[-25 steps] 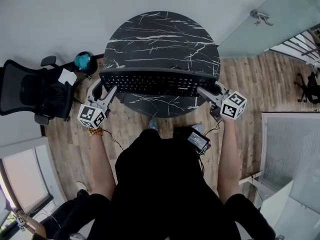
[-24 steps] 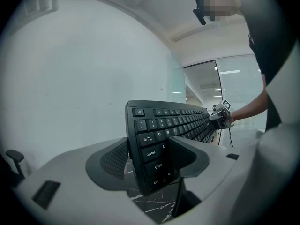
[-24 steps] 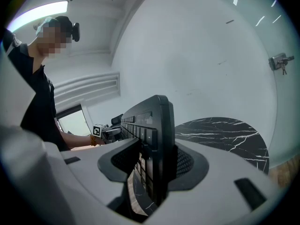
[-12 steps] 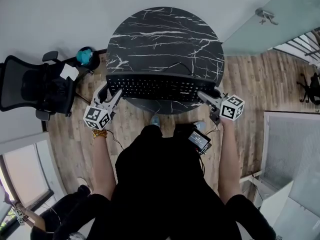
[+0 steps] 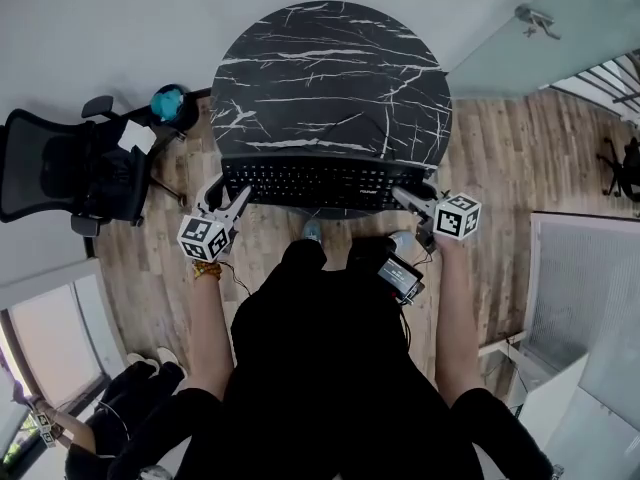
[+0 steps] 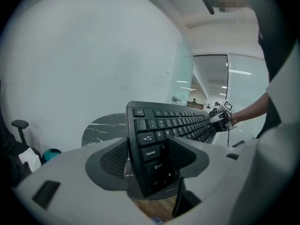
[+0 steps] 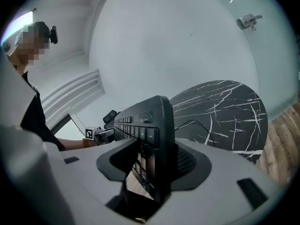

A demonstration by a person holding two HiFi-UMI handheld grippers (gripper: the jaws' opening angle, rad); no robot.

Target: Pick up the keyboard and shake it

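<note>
Head view: black keyboard (image 5: 320, 183) lengthwise across the near rim of the round table (image 5: 330, 78), key side up, one end at each gripper. Not clear from this view whether resting on the rim or held just above it.

Left gripper (image 5: 228, 190): pinches the keyboard's left end. In the left gripper view, one pad against the underside, the other against the key face near the Caps Lock and Shift keys. Keyboard tilted there, Esc row uppermost, wood floor (image 5: 500, 158) showing below that end.

Right gripper (image 5: 412, 190): holds the keyboard's right end between its jaws. Has just been spreading those jaws wider. In the right gripper view, keyboard on edge between the pads, one pad at the key face, the other at the back, both touching.

Table: black top with white marble veining, bare apart from a thin cable (image 7: 197, 124) running from the keyboard's back edge across the top.

Beyond the table:
- black office chair (image 5: 60, 183) at the left, with a teal object (image 5: 166, 100) just beside it;
- glass panel (image 5: 560, 28) at the upper right;
- person's black top (image 5: 320, 368) below the keyboard, with a small device (image 5: 398, 276) at the waist.
</note>
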